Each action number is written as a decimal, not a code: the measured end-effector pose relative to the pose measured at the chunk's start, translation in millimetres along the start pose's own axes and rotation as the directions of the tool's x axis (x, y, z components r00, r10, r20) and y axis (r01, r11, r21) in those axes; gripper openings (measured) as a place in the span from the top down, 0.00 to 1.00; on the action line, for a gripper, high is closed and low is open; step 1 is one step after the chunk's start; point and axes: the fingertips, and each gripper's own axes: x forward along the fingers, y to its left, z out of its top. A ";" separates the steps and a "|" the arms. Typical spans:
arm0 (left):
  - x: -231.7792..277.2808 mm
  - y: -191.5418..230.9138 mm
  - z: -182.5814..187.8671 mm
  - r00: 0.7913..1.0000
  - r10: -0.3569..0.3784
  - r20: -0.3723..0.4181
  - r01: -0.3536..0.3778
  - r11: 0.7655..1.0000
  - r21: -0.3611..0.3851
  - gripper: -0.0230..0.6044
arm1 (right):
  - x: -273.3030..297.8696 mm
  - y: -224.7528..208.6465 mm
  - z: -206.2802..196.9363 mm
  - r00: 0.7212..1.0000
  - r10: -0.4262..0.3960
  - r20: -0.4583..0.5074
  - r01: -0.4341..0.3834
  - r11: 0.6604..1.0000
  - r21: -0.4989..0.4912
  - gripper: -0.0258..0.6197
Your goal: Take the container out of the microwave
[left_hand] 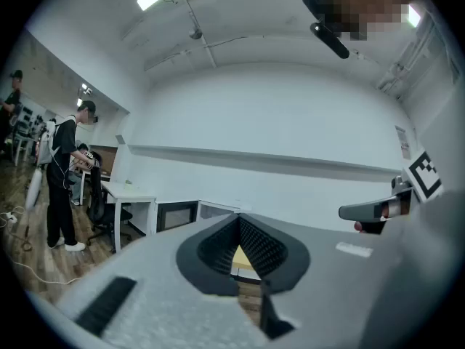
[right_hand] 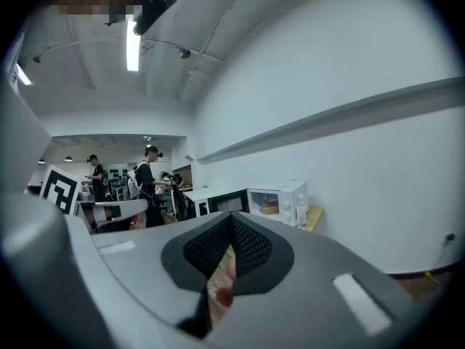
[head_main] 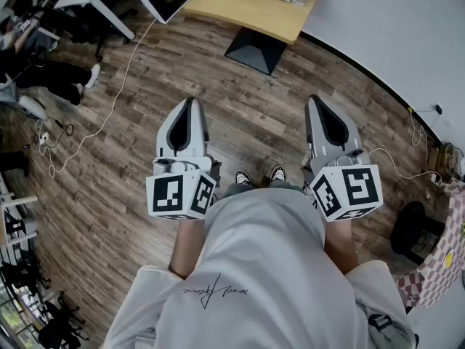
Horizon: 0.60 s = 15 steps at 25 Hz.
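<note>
Nearest the head camera, the wearer's pale shirt (head_main: 254, 267) fills the lower field and covers both forearms. Ahead of it the left gripper (head_main: 190, 102) and the right gripper (head_main: 314, 100) are held about level over the plank floor (head_main: 247, 115), well apart. Each has its tongs closed tip to tip with nothing between them. The toes of two shoes (head_main: 243, 177) show between the marker cubes, and a white cable (head_main: 120, 86) trails across the boards to the left. Beyond stands a wooden worktop (head_main: 247, 9) on a black foot (head_main: 254, 49), cut off by the upper edge. In the right gripper view the gripper's own grey body masks the lower field. Above it a white microwave (right_hand: 290, 195) stands on the worktop by the wall, with a clear bottle (right_hand: 301, 211) just beside it. The container (right_hand: 269, 207) is inside, a small orange-brown form behind the door glass, its shape too small to resolve. Farthest off, a person (right_hand: 149, 180) stands at white desks.
</note>
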 end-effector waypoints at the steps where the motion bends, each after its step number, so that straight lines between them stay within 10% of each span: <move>1: -3.7 -5.8 1.9 1.000 -0.006 -0.001 0.006 1.000 -0.005 0.97 | -6.7 -3.0 3.3 1.000 -0.004 -0.008 0.004 1.000 0.016 0.94; 15: -32.5 -18.4 -15.0 0.997 -0.071 -0.043 0.067 0.994 -0.083 0.97 | -20.6 10.1 1.4 1.000 -0.023 -0.005 0.023 0.998 0.056 0.94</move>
